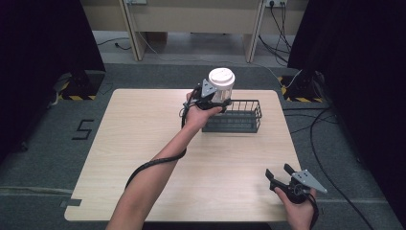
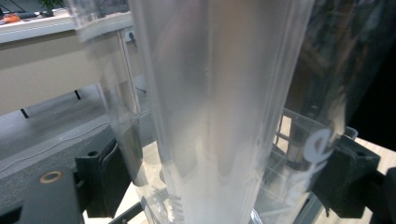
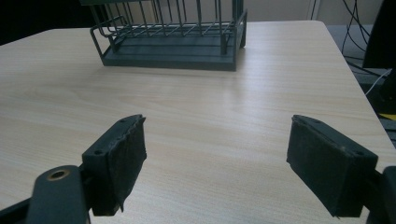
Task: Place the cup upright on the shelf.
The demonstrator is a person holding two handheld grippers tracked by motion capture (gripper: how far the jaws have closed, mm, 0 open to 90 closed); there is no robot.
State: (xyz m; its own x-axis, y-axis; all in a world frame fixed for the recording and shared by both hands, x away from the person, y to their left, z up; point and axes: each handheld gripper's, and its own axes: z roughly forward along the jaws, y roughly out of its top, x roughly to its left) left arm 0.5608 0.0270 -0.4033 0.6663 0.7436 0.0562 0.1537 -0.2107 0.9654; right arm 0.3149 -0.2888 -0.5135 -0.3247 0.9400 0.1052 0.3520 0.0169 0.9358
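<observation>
Your left gripper [image 1: 216, 98] is clamped on a clear plastic cup [image 1: 221, 86] with a white lid, holding it upright in the air just above the near left corner of the dark wire basket [image 1: 242, 120]; in the left gripper view the two black jaws press on either side of the cup [image 2: 219, 112], whose frosted wall blocks nearly everything beyond, so you cannot tell how far its base sits above the basket rim. The basket stands on the light wooden table [image 1: 143, 143] toward the far right, its far side close to the table's far edge and its right end short of the right edge. Your right gripper [image 1: 280, 176] hovers near the table's near right corner, well apart from the basket, jaws spread wide with nothing between them; its view shows bare tabletop [image 3: 210, 116] running up to the basket [image 3: 173, 46], whose top is cut off. Left of the basket the table lies open
</observation>
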